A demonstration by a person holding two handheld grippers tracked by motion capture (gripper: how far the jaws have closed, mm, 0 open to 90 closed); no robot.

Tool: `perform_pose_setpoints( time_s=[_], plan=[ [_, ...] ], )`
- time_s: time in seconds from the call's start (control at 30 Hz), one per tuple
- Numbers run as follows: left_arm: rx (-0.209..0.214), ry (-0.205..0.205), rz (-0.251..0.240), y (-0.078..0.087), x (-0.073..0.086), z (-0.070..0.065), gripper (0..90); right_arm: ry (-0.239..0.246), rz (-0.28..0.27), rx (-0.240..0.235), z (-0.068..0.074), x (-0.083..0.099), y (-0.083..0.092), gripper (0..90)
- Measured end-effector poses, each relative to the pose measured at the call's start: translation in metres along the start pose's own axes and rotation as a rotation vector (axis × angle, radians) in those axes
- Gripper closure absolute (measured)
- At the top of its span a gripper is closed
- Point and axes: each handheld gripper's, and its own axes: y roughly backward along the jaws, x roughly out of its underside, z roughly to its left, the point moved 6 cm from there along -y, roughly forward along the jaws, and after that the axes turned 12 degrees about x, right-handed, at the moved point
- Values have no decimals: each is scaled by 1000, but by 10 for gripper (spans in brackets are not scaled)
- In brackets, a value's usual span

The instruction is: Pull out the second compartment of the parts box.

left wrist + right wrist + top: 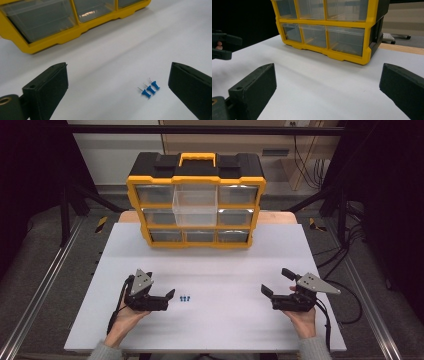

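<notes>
I've got three blue push pins lying in a tight row on the white tabletop, just off the tip of my left gripper, at about three o'clock from it. Left jaws stand wide, nothing between them; in the left gripper view the pins sit toward the right-hand jaw. My right gripper rests well apart at the tabletop's right side, jaws wide too, empty. At twelve o'clock stands the yellow drawer organizer, its top-middle clear drawer pulled out. I judge these pins as featherlight, hard plastic heads, thin steel points; slick and prone to rolling or skittering if nudged. I'd take one by its waisted head, across the barrel, jaws nearly closed beforehand, pressing gently against the tabletop.
</notes>
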Motion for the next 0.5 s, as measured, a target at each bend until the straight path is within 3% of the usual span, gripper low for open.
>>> perform_pose_setpoints(
  time_s=[0.5],
  plan=[
    [41,66,65,-20,11,-10,28,3,2,6,0,1,0,15]
  ],
)
